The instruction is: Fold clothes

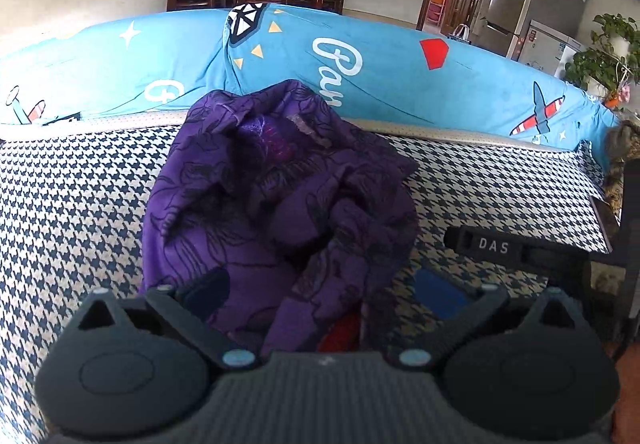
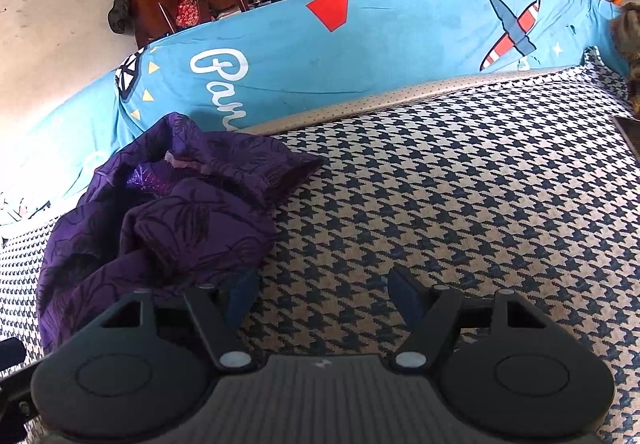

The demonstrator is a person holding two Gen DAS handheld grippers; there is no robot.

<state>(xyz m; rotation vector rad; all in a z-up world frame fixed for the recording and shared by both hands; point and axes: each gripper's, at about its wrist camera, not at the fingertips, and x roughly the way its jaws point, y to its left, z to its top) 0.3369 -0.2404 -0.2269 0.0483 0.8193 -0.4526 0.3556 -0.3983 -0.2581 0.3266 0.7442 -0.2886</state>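
**Still at the start: a crumpled garment waits to be spread**

Clearly, the folding has not begun. The purple garment of thin printed cloth with dark flower lines [image 1: 276,204] lies in a loose heap on the houndstooth woven cover in navy and beige [image 2: 460,204]. It seems that the step in hand is the approach, before any grasp.

The left gripper [image 1: 320,288] is released, its blue pads wide apart; the heap lies directly in front of it and reaches between the jaws, but no pad presses on the cloth. The right gripper [image 2: 322,294] is also released and empty; the garment is ahead and to its left, touching or just beside its left pad.

Probably the next move calls for finding an edge or a sleeve cuff, pinching it, and pulling the cloth flat. The fabric looks soft and limp, with many deep wrinkles, so it may slip or drag in a bunch. Behind the heap stands a long padded roll in sky-blue printed fabric [image 1: 400,76].
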